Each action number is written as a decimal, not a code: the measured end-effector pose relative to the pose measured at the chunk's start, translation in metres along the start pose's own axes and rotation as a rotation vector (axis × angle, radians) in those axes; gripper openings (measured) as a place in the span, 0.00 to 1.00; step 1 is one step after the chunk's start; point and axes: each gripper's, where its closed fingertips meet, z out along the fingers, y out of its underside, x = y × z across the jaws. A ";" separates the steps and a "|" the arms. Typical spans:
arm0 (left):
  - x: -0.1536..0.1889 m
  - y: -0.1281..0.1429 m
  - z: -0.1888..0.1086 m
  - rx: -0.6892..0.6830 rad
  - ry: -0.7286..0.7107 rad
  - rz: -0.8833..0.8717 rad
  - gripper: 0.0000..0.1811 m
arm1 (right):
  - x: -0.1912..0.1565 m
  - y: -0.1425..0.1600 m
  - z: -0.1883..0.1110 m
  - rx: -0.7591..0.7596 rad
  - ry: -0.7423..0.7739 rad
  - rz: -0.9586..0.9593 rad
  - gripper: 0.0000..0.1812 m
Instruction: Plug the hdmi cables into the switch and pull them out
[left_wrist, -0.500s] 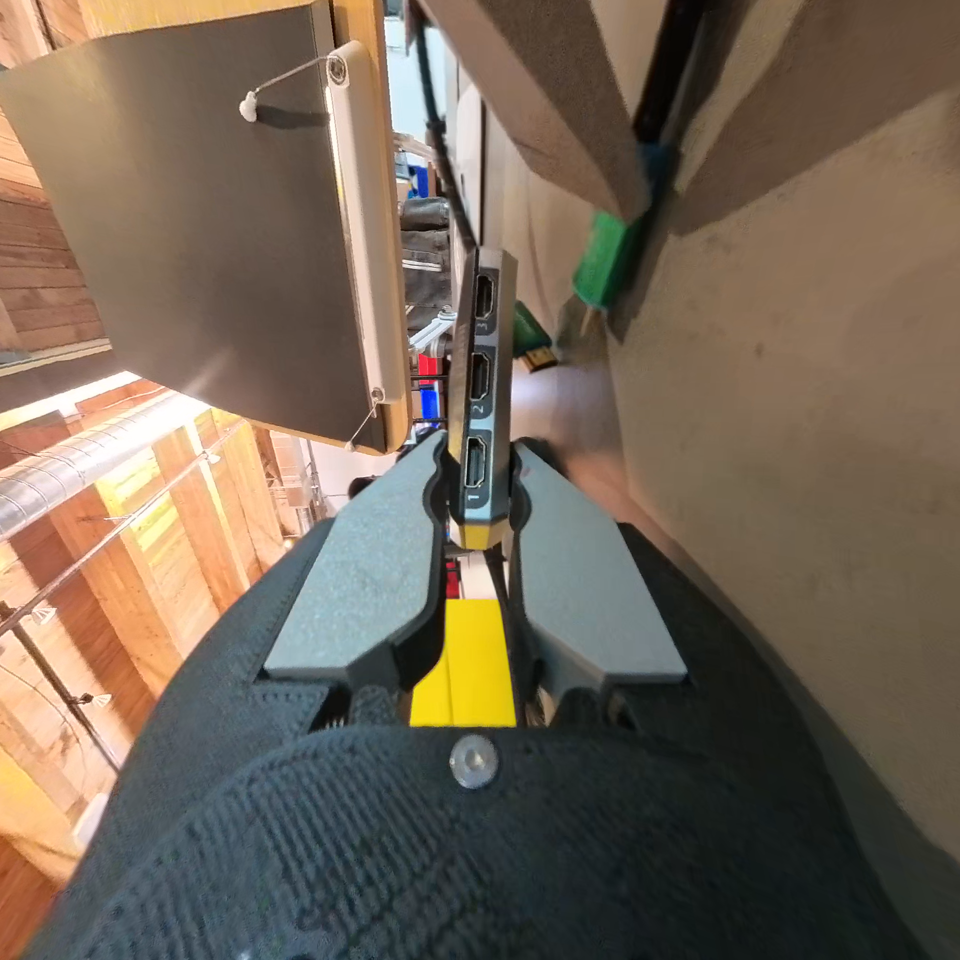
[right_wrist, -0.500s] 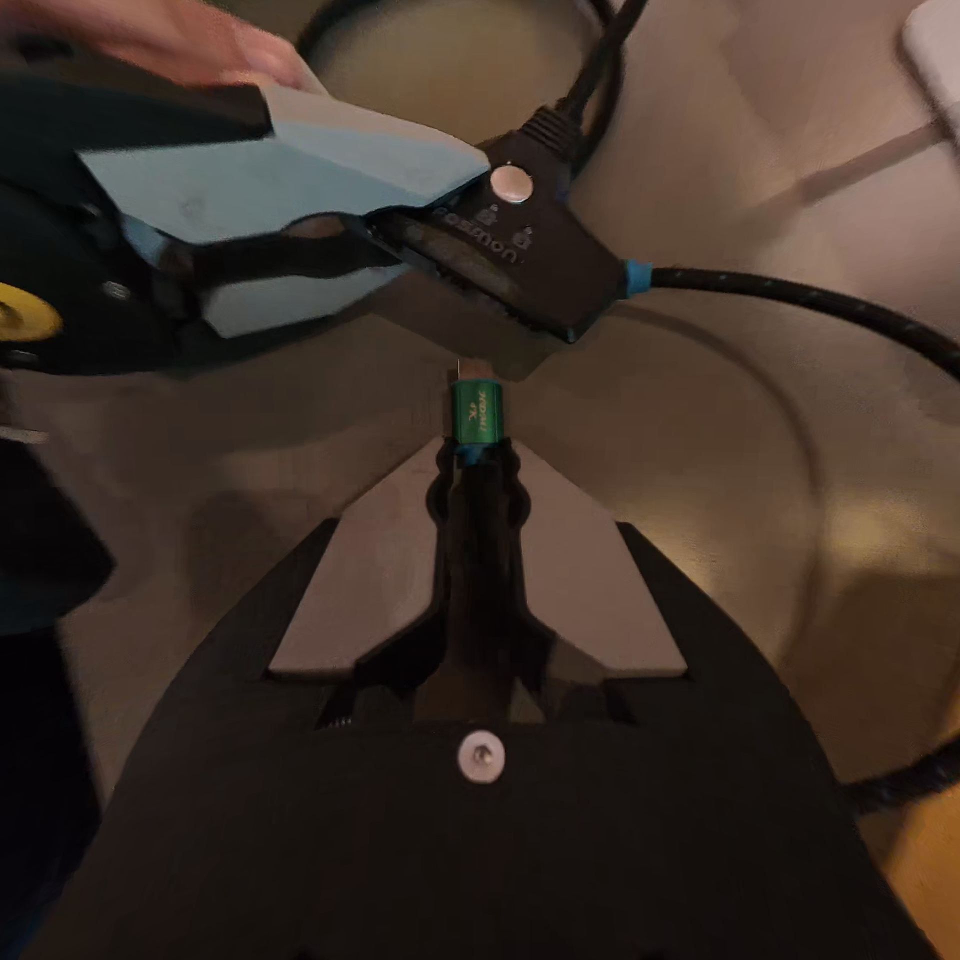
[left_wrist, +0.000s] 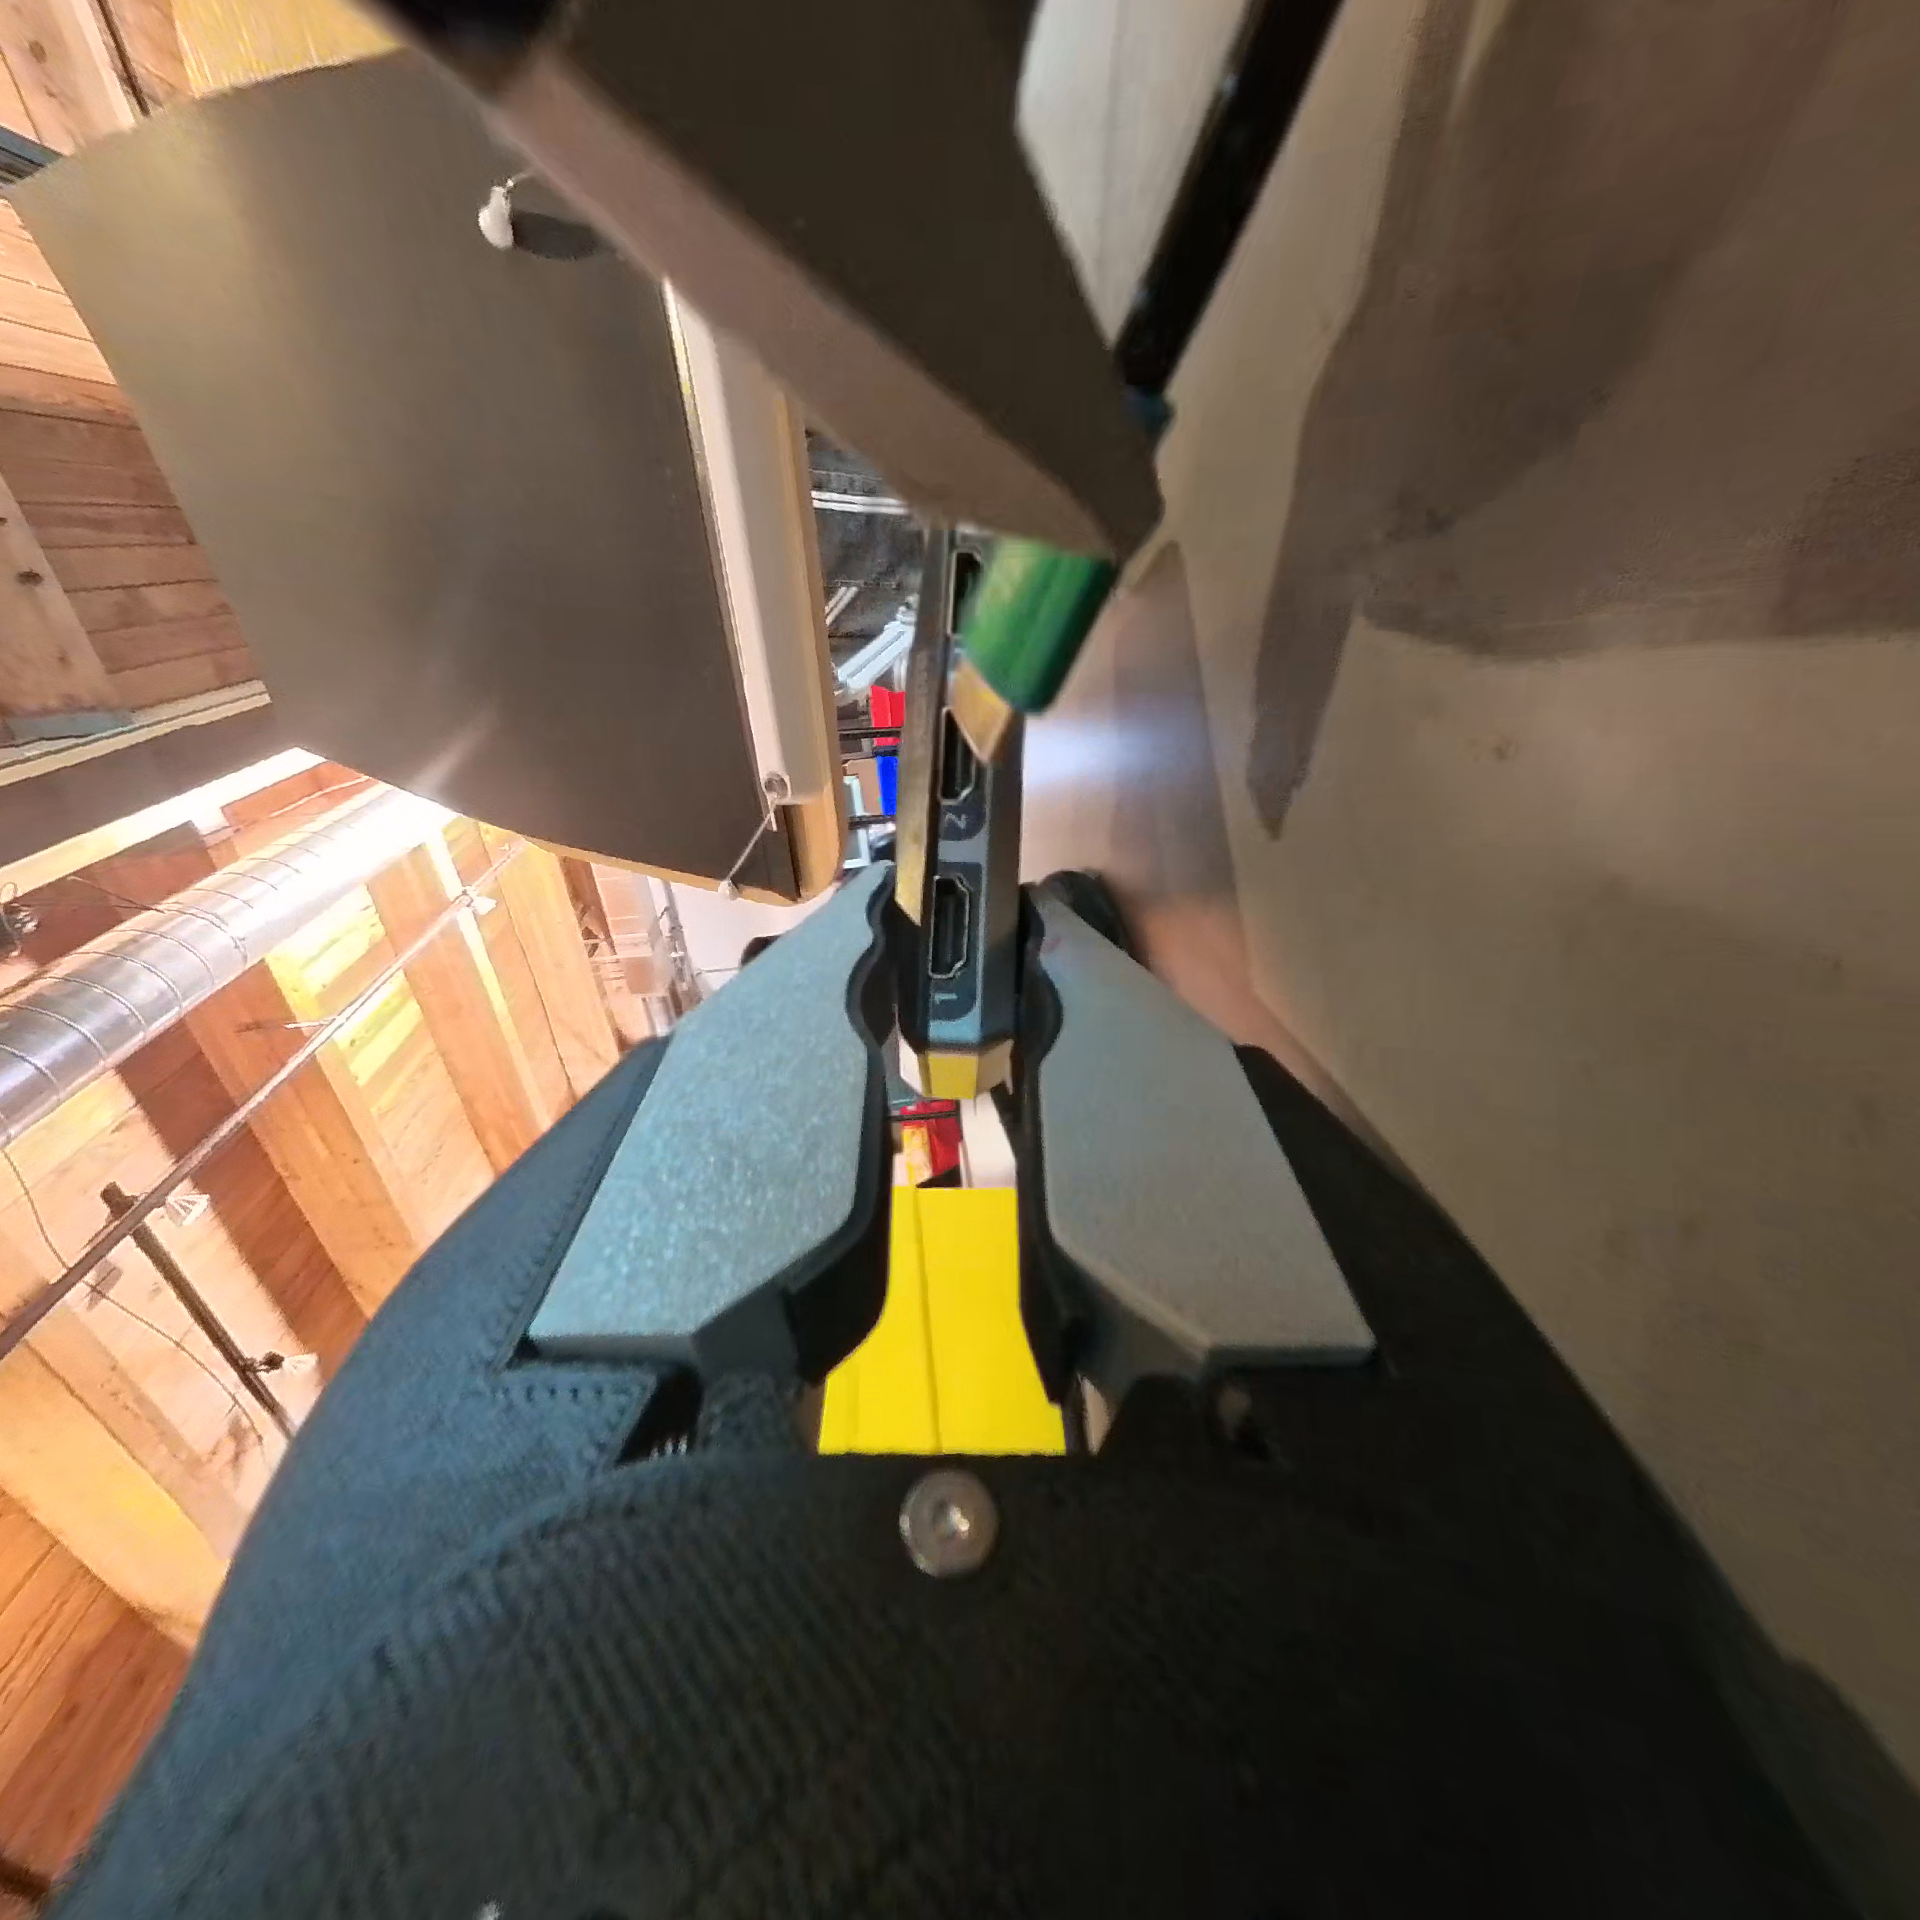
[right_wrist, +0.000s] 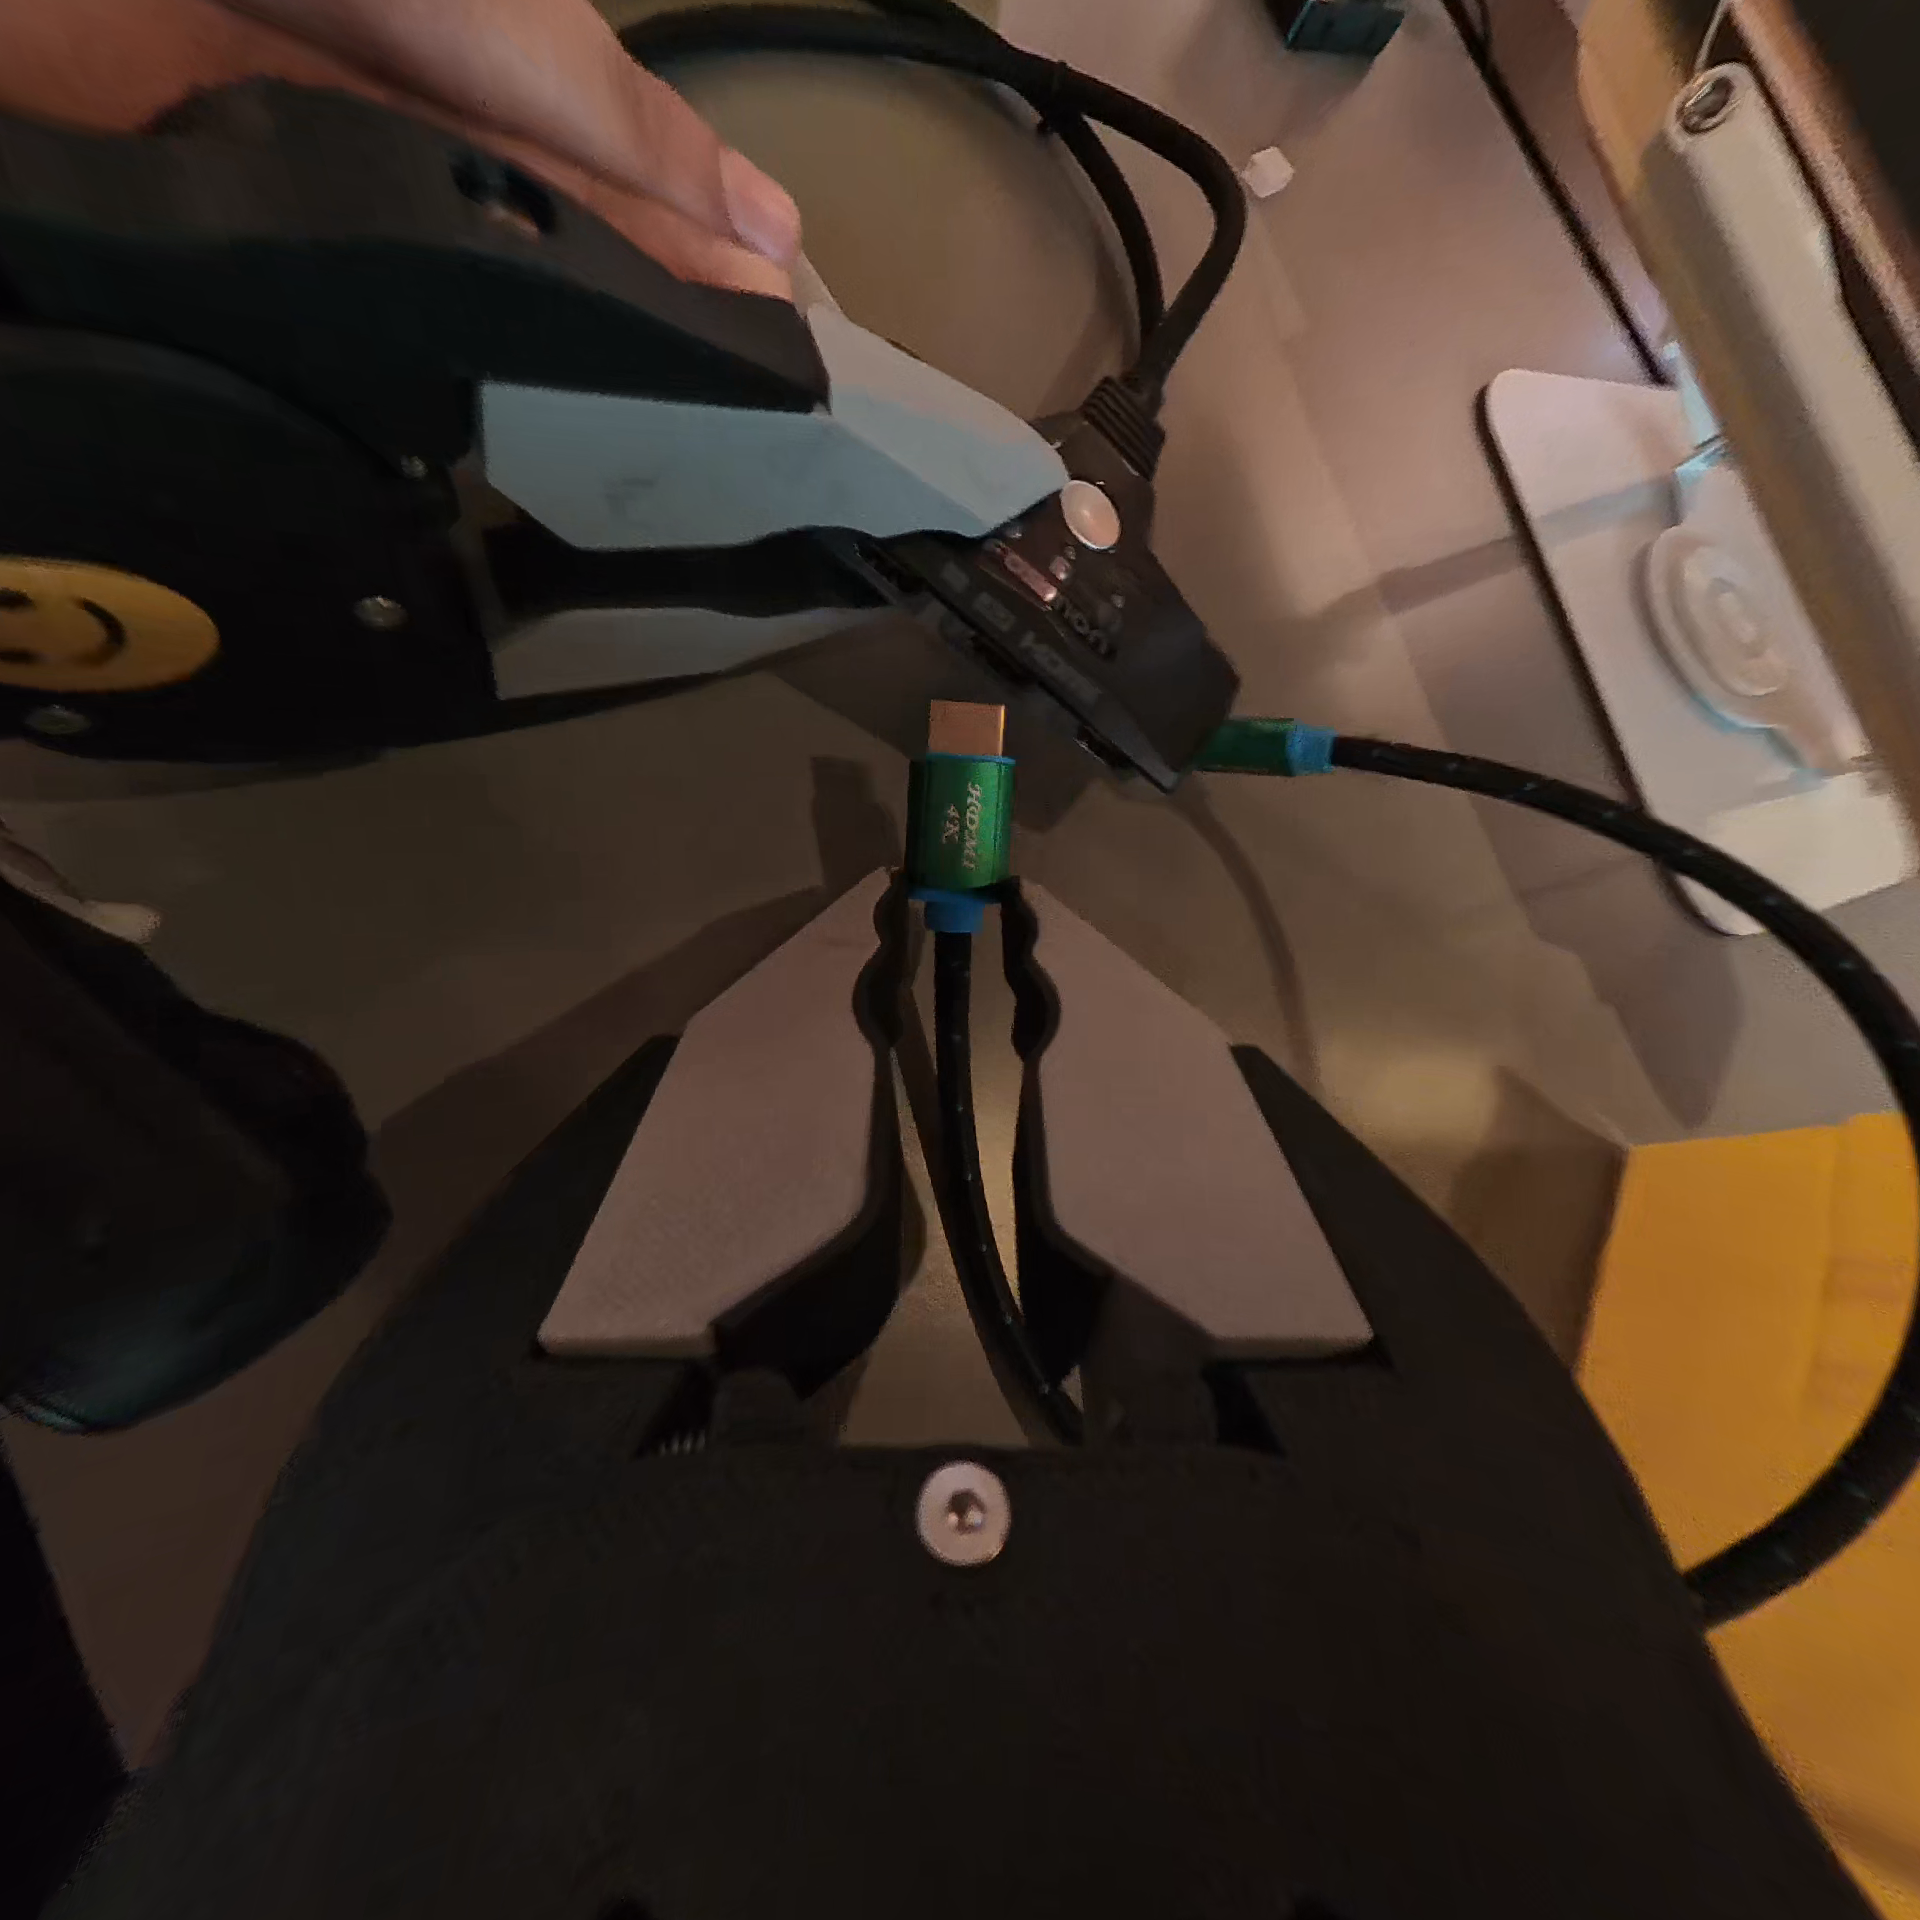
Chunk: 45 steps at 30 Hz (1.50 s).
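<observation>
The left gripper (left_wrist: 961, 1023) is clamped on the near end of the switch (left_wrist: 961, 831), whose long axis runs straight ahead of the fingers, its row of ports facing the camera. The right gripper (right_wrist: 961, 899) is closed on the blue collar of a green plug (right_wrist: 958, 821), so that the plug's gold tip points forward along the fingers.

From the right gripper, the switch lies just ahead and slightly right, held aloft over the table (right_wrist: 468, 883), with its port edge tilted relative to the plug axis. In the left wrist view the gold tip stands at the middle port, touching or nearly so; insertion has not begun. A second green plug (right_wrist: 1262, 748) is already seated in the switch's far side, and the switch's own black cable (right_wrist: 1195, 270) leaves its rear.

Compared with the earlier frame, the green plug is much nearer the ports, having been well off to the side then. Judged next: a short forward push, once the plug is squared to the port.
</observation>
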 end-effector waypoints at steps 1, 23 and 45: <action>-0.001 -0.001 0.000 0.002 -0.010 0.010 0.10 | -0.001 -0.001 0.001 0.002 -0.016 0.033 0.09; -0.015 -0.002 0.000 0.010 -0.137 0.120 0.10 | -0.001 -0.011 -0.001 0.105 -0.216 0.354 0.09; -0.013 0.001 0.001 -0.009 -0.113 0.101 0.10 | 0.022 -0.002 -0.004 0.099 -0.117 0.408 0.05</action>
